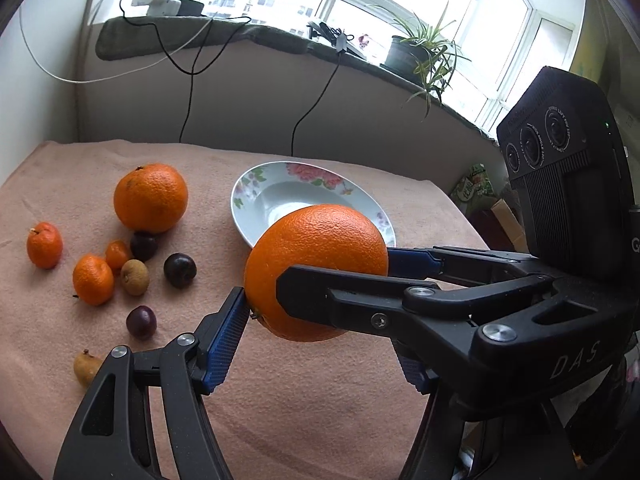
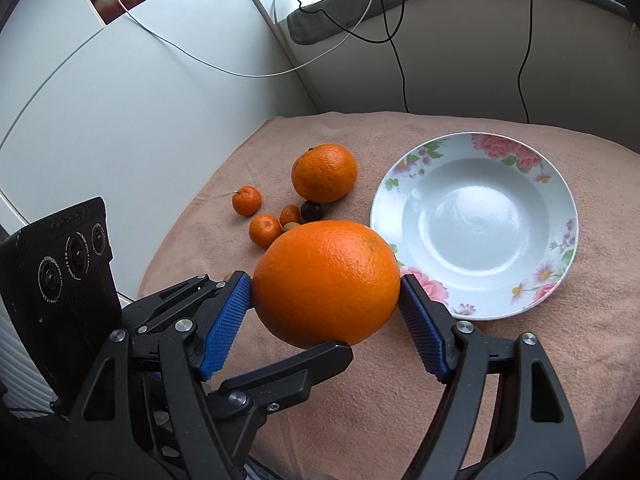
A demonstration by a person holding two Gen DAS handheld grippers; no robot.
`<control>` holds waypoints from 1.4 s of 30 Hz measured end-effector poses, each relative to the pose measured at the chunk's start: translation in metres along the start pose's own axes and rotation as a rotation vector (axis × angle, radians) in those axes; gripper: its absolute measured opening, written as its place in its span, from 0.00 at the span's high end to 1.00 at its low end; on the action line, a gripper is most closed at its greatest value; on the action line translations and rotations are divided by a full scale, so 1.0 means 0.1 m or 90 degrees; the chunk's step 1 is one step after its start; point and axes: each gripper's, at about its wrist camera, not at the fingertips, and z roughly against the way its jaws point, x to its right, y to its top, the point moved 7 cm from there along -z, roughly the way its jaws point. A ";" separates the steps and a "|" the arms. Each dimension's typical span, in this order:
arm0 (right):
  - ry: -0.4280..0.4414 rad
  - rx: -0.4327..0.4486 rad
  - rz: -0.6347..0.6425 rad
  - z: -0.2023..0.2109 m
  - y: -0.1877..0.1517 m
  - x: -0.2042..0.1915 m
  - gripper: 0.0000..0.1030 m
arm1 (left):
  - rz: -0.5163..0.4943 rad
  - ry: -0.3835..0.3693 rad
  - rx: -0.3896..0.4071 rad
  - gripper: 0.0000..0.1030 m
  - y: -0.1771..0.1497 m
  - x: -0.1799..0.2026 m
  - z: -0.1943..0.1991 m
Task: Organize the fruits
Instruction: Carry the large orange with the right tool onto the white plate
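Sitting between both hand-held grippers' pads: orange [image 2: 326, 282]

Big orange [image 2: 326, 280] held aloft, beside empty floral plate [image 2: 560, 264]

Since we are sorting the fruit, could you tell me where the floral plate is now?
The floral plate sits empty on the pink towel, right of the fruit cluster in the right wrist view, just beyond the large orange that both grippers hold.
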 end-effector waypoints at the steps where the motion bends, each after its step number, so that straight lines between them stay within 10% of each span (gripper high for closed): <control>1: -0.001 0.002 -0.005 0.01 0.01 0.05 0.24 | -0.003 -0.002 -0.001 0.34 0.01 0.02 -0.03; 42: -0.077 0.064 -0.065 0.37 0.19 0.72 0.18 | -0.042 0.025 -0.024 0.34 0.13 0.20 -0.36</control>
